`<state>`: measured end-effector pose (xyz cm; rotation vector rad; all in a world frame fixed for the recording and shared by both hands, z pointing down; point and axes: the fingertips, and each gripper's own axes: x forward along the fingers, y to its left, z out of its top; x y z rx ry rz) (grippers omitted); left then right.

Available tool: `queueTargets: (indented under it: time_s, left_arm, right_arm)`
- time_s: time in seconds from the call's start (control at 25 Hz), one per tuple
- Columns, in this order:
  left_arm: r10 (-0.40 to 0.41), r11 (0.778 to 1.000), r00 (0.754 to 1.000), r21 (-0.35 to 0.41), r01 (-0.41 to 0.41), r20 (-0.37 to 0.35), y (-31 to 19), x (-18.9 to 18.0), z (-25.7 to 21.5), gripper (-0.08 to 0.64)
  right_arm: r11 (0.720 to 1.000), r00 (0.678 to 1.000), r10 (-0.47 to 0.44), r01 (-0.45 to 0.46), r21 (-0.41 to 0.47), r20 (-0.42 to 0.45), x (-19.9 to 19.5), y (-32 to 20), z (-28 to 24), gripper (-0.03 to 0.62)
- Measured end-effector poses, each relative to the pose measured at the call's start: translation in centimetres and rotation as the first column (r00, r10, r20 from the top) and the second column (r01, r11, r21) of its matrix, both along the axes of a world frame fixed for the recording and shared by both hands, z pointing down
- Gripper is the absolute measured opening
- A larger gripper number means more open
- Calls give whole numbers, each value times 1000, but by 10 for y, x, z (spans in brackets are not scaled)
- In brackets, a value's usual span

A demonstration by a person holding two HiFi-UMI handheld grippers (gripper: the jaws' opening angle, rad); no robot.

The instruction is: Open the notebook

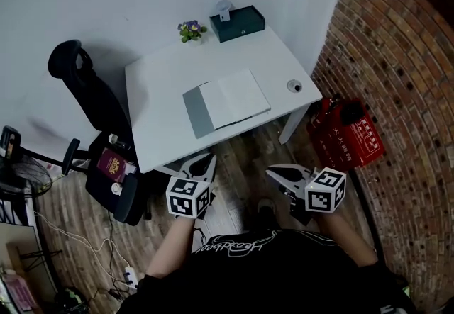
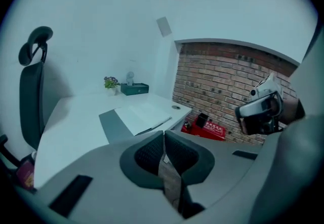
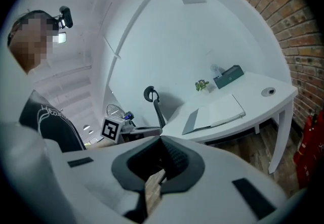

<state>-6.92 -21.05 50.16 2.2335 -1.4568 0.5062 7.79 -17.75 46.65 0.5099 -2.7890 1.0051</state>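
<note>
The notebook (image 1: 227, 101) lies open on the white desk (image 1: 163, 71), white pages up and its grey cover (image 1: 194, 114) spread flat to the left. It also shows in the left gripper view as the notebook (image 2: 139, 116) and in the right gripper view as the notebook (image 3: 217, 112). Both grippers hang over the wooden floor in front of the desk, well short of its edge. My left gripper (image 1: 201, 161) is shut with nothing in it, its pads pressed together (image 2: 163, 139). My right gripper (image 1: 278, 172) is also shut and empty (image 3: 162, 154).
A black office chair (image 1: 92, 100) stands left of the desk. A dark green tissue box (image 1: 237, 23) and a small plant (image 1: 190, 30) sit at the desk's far edge, a round cable port (image 1: 294, 86) at its right. A red case (image 1: 345, 134) rests by the brick wall.
</note>
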Motion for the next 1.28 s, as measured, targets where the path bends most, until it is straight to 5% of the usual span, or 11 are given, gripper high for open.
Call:
queueTargets:
  time_s: [0.36, 0.64, 0.88, 1.28]
  left_arm:
    - [154, 983, 982, 116, -141, -111, 80, 30, -79, 35]
    - [129, 986, 965, 136, -99, -227, 120, 23, -91, 34]
    - [146, 978, 965, 180, -108, -217, 133, 25, -109, 34]
    - [135, 978, 971, 185, -98, -197, 136, 21, -116, 35]
  right_arm:
    - [988, 999, -40, 41, 151, -10, -31, 48, -37, -1]
    - [977, 996, -40, 23, 214, 78, -43, 73, -72, -2]
    - [979, 984, -75, 42, 201, 161, -52, 90, -95, -2]
    - [969, 986, -96, 61, 241, 135, -57, 90, -95, 0]
